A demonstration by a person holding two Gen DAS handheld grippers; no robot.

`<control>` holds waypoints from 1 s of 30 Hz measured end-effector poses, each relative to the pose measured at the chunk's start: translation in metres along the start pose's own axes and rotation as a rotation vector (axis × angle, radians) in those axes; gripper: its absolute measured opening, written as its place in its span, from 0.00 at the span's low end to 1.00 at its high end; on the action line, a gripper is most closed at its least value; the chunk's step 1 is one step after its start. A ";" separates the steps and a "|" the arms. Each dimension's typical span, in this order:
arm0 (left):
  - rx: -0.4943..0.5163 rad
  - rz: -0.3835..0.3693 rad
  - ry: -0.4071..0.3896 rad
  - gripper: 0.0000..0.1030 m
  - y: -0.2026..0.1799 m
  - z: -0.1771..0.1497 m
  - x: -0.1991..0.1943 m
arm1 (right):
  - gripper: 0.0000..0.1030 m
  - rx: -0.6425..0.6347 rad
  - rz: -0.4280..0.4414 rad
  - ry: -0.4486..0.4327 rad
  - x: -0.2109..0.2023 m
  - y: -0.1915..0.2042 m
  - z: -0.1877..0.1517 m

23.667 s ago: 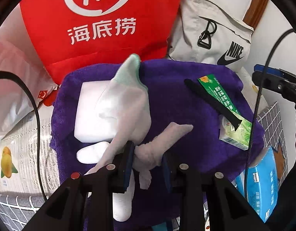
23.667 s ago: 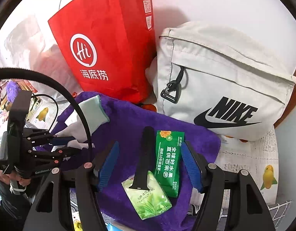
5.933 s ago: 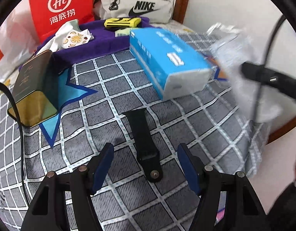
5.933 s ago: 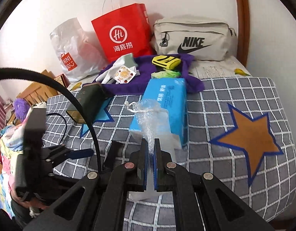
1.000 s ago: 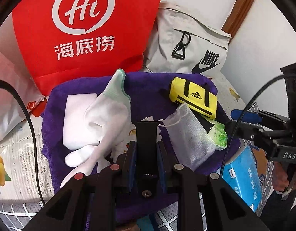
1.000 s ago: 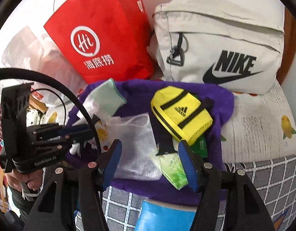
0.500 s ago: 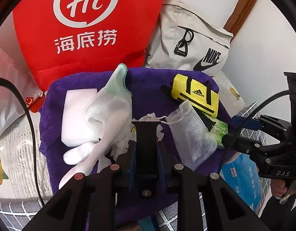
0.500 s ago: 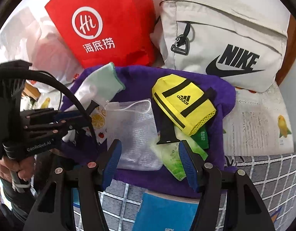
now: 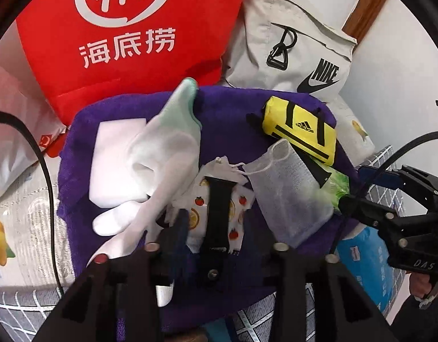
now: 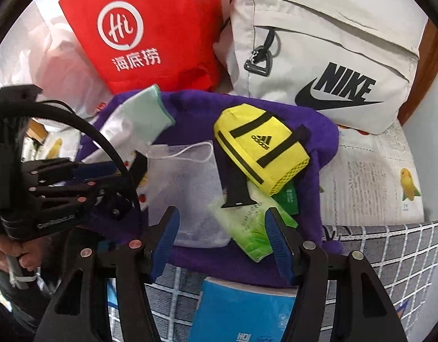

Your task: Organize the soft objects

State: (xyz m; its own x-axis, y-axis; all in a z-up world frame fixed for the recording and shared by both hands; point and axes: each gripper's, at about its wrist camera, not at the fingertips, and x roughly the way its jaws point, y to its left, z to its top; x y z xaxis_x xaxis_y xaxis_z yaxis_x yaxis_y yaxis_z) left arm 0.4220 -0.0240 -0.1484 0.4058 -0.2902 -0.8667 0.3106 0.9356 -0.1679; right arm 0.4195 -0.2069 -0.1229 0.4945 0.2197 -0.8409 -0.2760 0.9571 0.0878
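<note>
The left gripper has its jaws opening around the black strap on the purple towel; the right gripper hangs empty, jaws widening.

My left gripper jaws opening, black strap between them, pads clear of it | strap lies on fruit-print cloth on purple towel | white glove left of strap, mesh pouch right, yellow bag beyond | right gripper at right edge
</note>
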 end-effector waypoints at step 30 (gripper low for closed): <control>0.016 0.225 -0.103 0.83 -0.025 0.003 -0.060 | 0.97 0.031 -0.104 -0.085 -0.028 0.016 -0.013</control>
State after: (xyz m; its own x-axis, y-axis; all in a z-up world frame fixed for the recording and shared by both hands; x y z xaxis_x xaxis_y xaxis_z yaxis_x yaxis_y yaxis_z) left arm 0.3924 -0.0300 -0.0907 0.5514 -0.0942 -0.8289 0.2152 0.9760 0.0323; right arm 0.3900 -0.2002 -0.1048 0.5878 0.1327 -0.7981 -0.1946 0.9807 0.0197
